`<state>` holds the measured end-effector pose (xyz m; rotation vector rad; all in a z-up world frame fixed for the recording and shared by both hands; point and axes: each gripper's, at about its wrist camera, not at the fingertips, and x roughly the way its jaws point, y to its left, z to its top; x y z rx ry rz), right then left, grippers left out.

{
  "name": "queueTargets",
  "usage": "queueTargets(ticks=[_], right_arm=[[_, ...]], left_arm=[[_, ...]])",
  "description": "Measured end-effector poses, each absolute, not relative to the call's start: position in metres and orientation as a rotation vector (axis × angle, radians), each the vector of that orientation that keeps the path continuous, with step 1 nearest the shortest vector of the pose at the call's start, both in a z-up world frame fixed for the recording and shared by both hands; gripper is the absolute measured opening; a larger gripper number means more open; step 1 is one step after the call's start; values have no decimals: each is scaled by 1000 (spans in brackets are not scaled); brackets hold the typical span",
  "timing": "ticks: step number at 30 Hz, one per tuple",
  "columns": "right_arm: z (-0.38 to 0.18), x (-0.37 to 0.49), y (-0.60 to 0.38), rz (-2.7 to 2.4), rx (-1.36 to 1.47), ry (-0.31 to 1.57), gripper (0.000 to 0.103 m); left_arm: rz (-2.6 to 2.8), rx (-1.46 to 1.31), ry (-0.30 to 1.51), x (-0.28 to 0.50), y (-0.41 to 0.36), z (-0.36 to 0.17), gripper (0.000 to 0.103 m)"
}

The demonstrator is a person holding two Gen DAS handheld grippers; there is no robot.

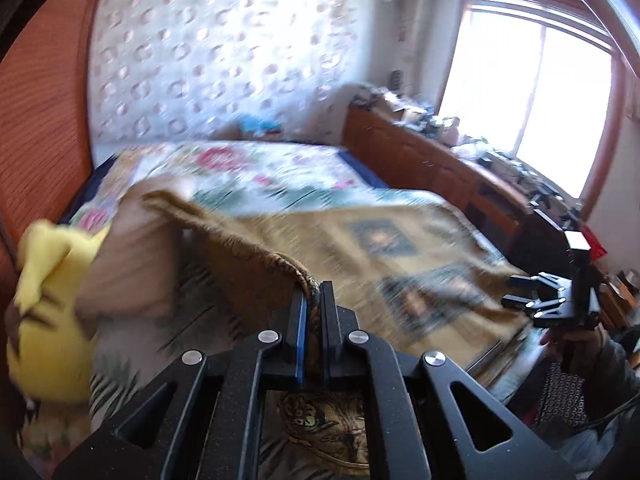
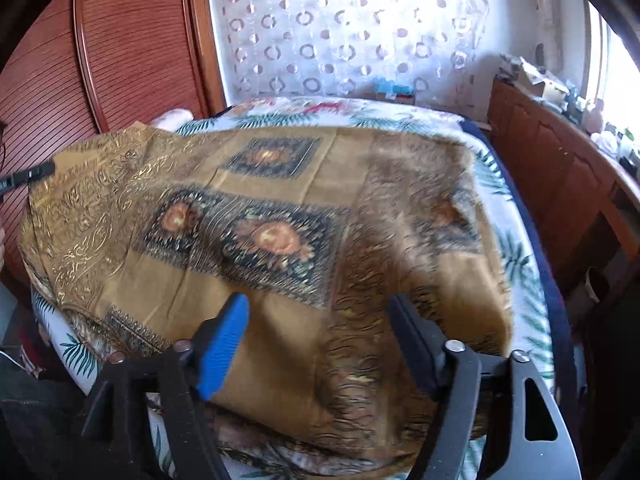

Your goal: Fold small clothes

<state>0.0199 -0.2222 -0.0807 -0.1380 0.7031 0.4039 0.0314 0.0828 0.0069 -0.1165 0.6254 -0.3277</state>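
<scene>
A gold-brown cloth [image 2: 240, 200] with dark floral squares is spread over the bed. In the left wrist view my left gripper [image 1: 314, 292] is shut on a bunched edge of this cloth [image 1: 360, 240] and holds it raised, so the fabric hangs in a fold to the left. Its tip also shows at the left edge of the right wrist view, as the left gripper [image 2: 36, 172]. My right gripper [image 2: 318, 304] stands open at the cloth's near edge, with fabric lying between its blue-padded fingers [image 2: 222, 344] and partly covering the right one. The right gripper [image 1: 540, 296] appears far right.
The bed carries a white floral cover [image 2: 516, 248]. A yellow plush toy [image 1: 48, 300] lies at the left. A cluttered wooden shelf unit [image 1: 420, 160] runs along the right side under a bright window. A red-brown wardrobe door [image 2: 132, 48] stands at the left.
</scene>
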Motion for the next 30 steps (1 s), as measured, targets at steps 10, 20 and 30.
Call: queueTargets(ticks=[10,20,30], right_arm=[[-77,14,-242,314,-169,663,78],[-76,13,-256,245,-104,639,78],[-79,18,-254,254,-89,631,78]], left_arm=[[-527,-49,576,64,-4,36,6],[-678,16,589,87,-81,45,6],[-613,26,655,99,-71,27,62]])
